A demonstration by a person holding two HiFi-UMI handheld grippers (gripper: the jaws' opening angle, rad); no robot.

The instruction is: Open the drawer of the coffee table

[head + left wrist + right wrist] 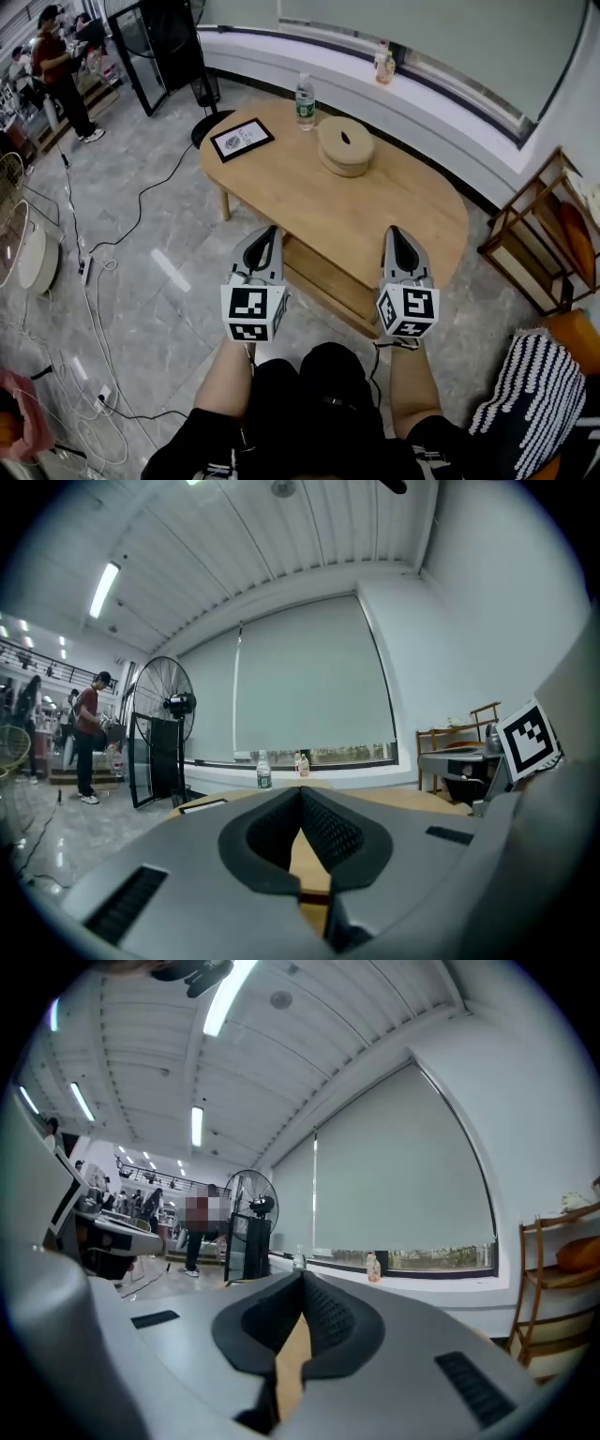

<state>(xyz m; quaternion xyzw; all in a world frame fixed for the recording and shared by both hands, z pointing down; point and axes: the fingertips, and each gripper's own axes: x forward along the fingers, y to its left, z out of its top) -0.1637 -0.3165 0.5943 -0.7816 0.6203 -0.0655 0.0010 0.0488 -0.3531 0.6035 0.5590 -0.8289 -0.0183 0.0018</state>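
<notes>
Grey L gripper (271, 231), R gripper (395, 230): 2 shut.

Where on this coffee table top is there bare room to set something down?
The whole near half of the tabletop, from the round lidded box to the near edge, is bare. The far end is crowded: water bottle, framed card and box stand close together.

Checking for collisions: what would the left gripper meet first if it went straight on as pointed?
Probably nothing near: the left gripper, shut, points across above the table, just right of the water bottle. First in line looks like the small bottle on the window ledge, though depth is unclear.
</notes>
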